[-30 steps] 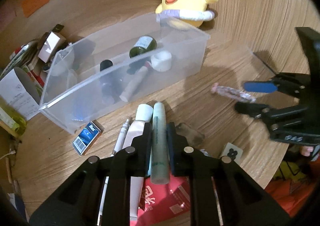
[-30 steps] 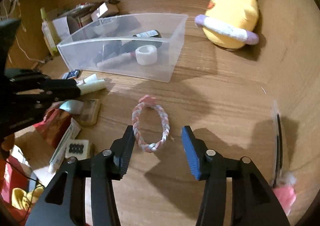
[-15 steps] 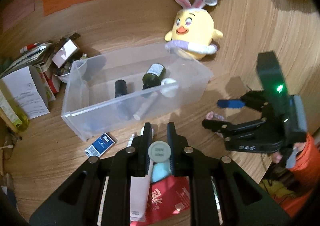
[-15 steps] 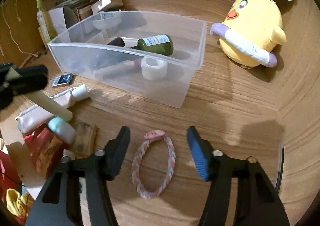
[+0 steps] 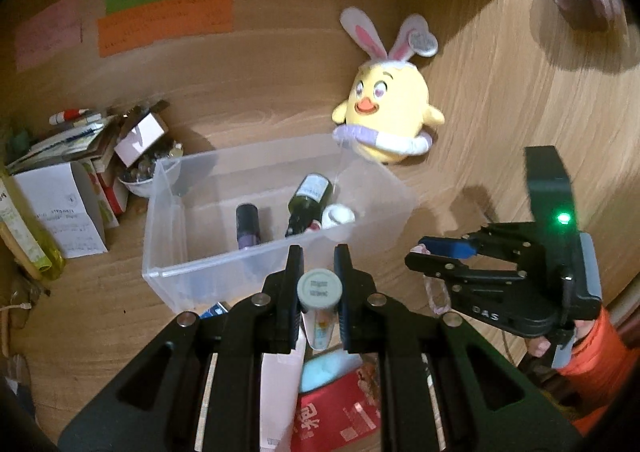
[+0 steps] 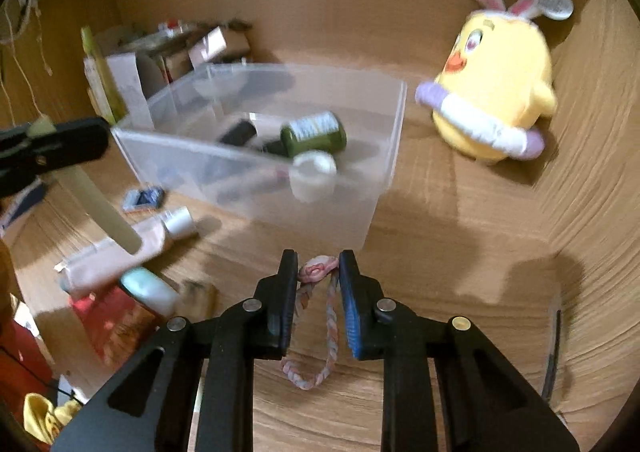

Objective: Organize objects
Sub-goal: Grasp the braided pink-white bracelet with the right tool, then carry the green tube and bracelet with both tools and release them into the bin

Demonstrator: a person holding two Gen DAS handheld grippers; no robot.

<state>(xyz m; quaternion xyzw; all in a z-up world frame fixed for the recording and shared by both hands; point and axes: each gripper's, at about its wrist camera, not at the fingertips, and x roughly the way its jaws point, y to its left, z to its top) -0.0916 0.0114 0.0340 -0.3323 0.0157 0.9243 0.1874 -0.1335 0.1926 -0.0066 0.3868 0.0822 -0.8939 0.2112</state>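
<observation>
Tube of pale green, gripped across its body by the left gripper, points its round grey-green cap straight along the fingers toward the camera's far side, its long axis running down and back between the closed jaws; in the right wrist view it slants down from the clamp above the wooden desk. Just beyond the cap stands a clear plastic bin holding a dark green bottle, a small black bottle and a white roll, all lying on its floor. To the right, the right gripper has just been closing; its jaws now pinch the pink knot of a braided hair tie, whose loop hangs lengthwise beneath them. A yellow plush chick with rabbit ears sits behind the bin.
</observation>
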